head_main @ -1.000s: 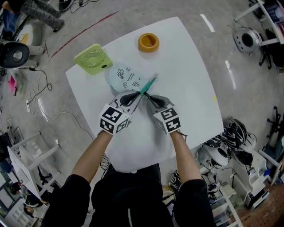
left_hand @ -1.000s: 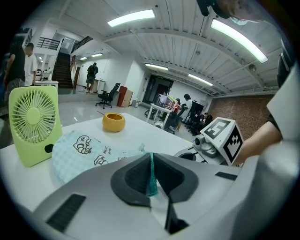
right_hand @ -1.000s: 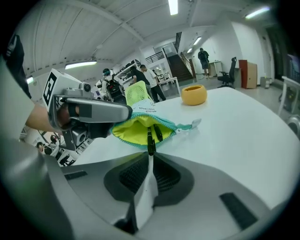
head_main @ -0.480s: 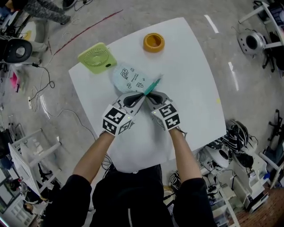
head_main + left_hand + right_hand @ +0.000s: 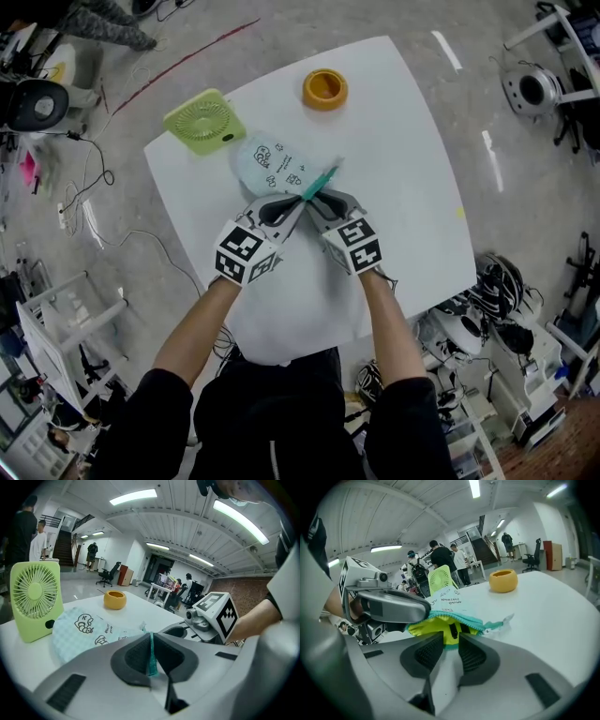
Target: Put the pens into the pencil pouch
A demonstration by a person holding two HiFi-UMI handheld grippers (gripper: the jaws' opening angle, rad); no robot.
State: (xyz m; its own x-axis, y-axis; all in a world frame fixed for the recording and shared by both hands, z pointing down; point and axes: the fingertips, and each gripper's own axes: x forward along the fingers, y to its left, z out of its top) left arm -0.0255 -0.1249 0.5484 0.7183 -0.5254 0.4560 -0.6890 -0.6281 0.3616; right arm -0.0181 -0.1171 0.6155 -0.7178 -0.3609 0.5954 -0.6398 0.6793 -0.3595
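Left gripper (image 5: 151,654) is clenched on the one pouch's (image 5: 267,164) teal edge, mid-table (image 5: 394,169). Right gripper (image 5: 449,646) jaws, just opening, stand apart with the pouch's yellow mouth between them. One fan (image 5: 203,122) and one yellow cup (image 5: 324,89) sit beyond.

1 pouch (image 5: 267,164), 1 fan (image 5: 202,122), 1 orange ring (image 5: 325,89), poss. 1 pen (image 5: 451,631), 2 grippers: left (image 5: 298,200), right (image 5: 315,198).

Head view, centre: near end of pencil pouch (image 5: 270,165), mouth included, covered by left gripper (image 5: 284,208) and right gripper (image 5: 322,201). Pouch print too small to read.

Right gripper view, centre: jaws just opening, pouch rim between. Dark object (image 5: 451,631) in the opening partly hidden; pen or not, cannot tell.

Left gripper view, lower centre: only a teal edge (image 5: 151,653) shows between the closed pads.
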